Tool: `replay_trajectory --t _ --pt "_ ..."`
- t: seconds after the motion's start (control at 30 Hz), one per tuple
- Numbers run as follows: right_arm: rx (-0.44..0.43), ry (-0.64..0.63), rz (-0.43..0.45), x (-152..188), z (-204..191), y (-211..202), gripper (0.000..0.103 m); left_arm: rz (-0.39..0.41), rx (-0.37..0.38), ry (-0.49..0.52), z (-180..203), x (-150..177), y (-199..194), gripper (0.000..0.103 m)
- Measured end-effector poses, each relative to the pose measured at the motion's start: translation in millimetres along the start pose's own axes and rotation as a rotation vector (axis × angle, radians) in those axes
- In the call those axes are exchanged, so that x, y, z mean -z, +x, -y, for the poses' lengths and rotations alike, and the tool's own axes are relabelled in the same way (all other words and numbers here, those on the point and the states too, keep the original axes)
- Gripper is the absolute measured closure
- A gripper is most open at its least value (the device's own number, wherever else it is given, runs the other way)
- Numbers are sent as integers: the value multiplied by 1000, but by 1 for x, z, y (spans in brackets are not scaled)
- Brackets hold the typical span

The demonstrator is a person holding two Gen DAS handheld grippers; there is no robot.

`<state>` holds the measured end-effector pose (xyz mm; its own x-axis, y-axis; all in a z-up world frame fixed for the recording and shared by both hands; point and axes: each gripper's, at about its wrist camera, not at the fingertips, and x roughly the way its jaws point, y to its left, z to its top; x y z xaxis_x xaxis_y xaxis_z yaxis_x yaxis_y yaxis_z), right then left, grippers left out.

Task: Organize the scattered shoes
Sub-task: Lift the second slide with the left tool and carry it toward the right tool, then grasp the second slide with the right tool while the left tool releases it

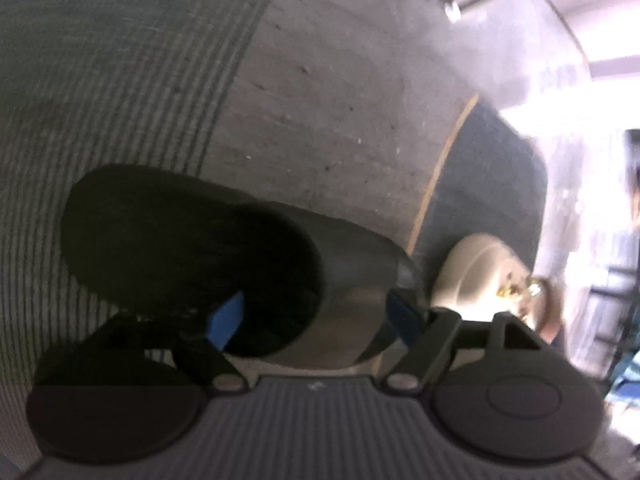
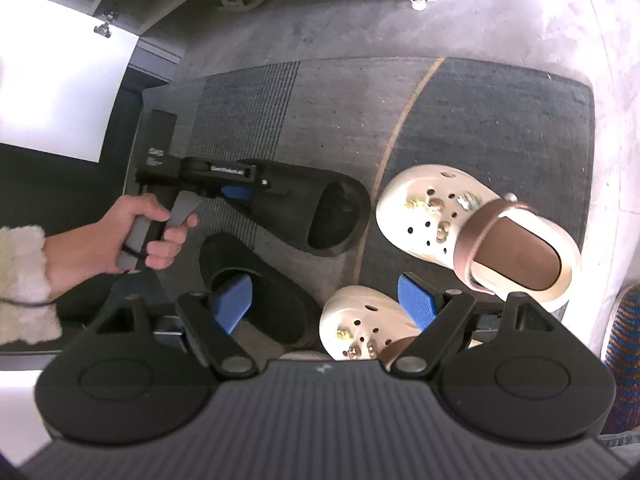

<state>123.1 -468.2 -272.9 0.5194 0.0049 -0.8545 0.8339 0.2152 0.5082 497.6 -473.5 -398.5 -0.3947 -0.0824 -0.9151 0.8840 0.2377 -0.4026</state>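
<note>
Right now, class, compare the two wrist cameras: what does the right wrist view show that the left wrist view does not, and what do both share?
Only the right wrist view shows the second black slide, the nearer cream clog, the person's left hand on the left gripper's handle, and the open right gripper.

Only the left wrist view shows the left gripper with its fingers astride the black slide.

Both show that slide, the farther cream clog and the striped mat.

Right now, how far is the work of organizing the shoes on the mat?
Nothing looks finished. In hand: the left gripper straddles one black slipper, its jaws around the upper, but still apart. The right gripper is open, holding nothing, above the second black slipper. Left: both white clogs lie at different angles on the mat.
</note>
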Motion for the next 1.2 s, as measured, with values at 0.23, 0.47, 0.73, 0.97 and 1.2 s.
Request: replay_trajectory --t 0.23,0.47,0.73,0.97,1.2 --pt "132 103 11 -12 -32 30 21 283 -217 -87 14 52 -104 17" --pt "175 163 -13 -31 -83 111 21 425 -402 -323 2 150 -184 15" --pt "297 214 -28 -39 -110 197 21 401 -484 -486 -61 199 -198 17" --pt "433 376 37 -45 -118 244 21 436 -478 -543 -77 197 -211 17" --pt "568 338 31 -41 -130 276 21 433 -452 -552 -80 202 -218 17"
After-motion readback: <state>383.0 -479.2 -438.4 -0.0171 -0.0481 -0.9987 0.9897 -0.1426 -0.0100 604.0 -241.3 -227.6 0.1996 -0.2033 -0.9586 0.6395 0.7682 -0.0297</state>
